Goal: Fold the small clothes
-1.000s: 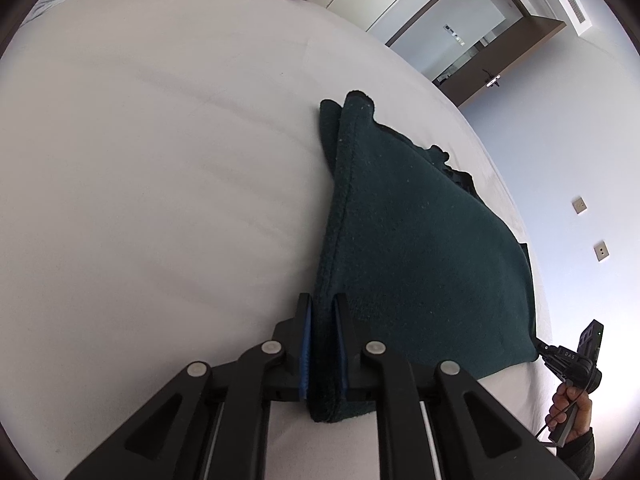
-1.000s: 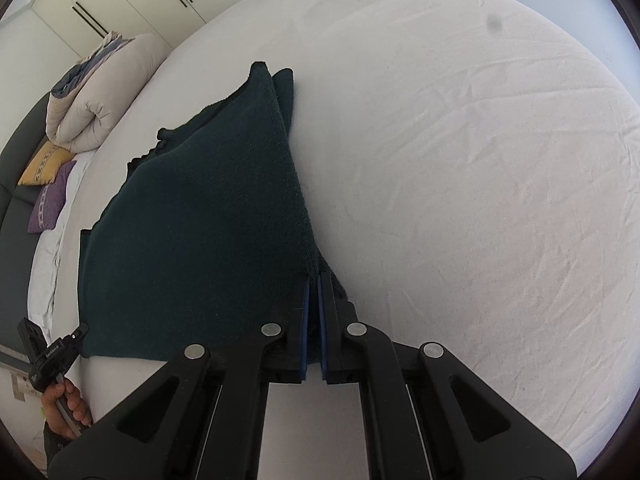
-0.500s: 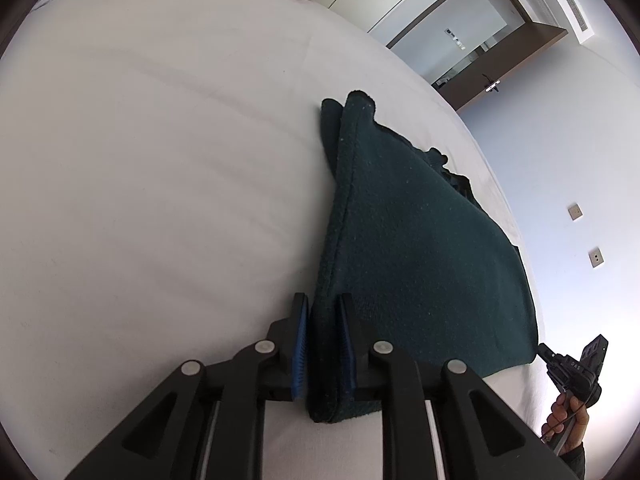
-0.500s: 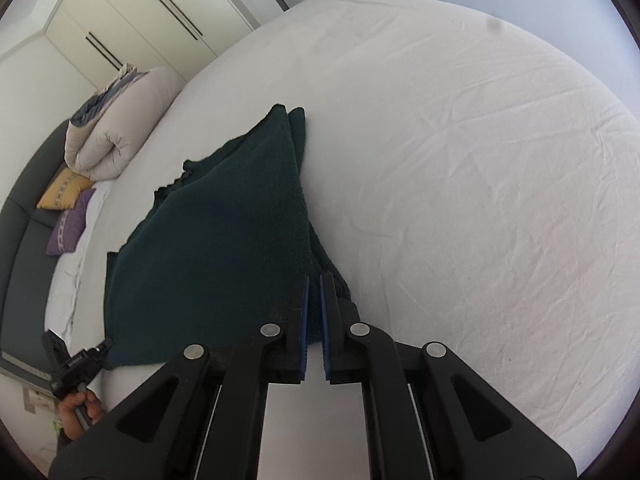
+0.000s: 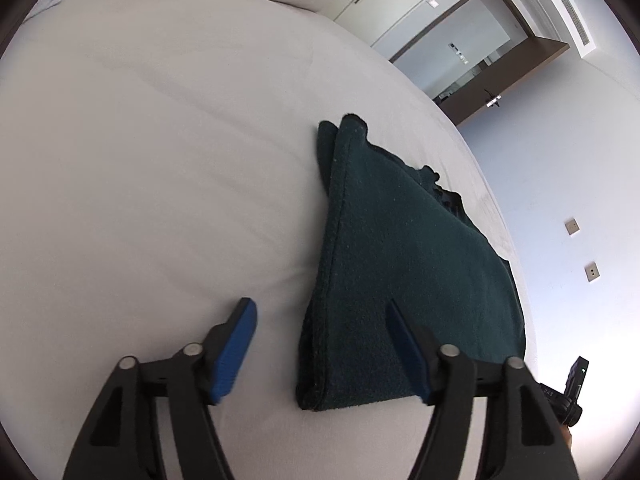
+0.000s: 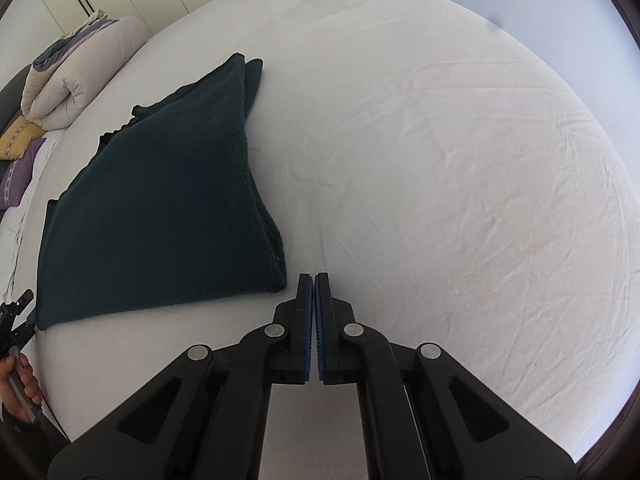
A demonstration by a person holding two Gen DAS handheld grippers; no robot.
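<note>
A dark green cloth, folded into a flat wedge, lies on the white bed sheet. My left gripper has its jaws opening wide, and the cloth's near corner lies loose between them. The blue pads press on nothing. In the right wrist view the same cloth lies to the left. My right gripper is shut and empty over bare sheet, just right of the cloth's near corner, not touching it.
A rolled duvet and pillows lie at the bed's far left edge. A person's hand holds the other gripper at the lower left. An open doorway and wall sockets are beyond the bed.
The left jaws have spread apart and let go of the cloth's edge. The right gripper has come off the cloth and shifted right; the cloth now lies flat on the sheet.
</note>
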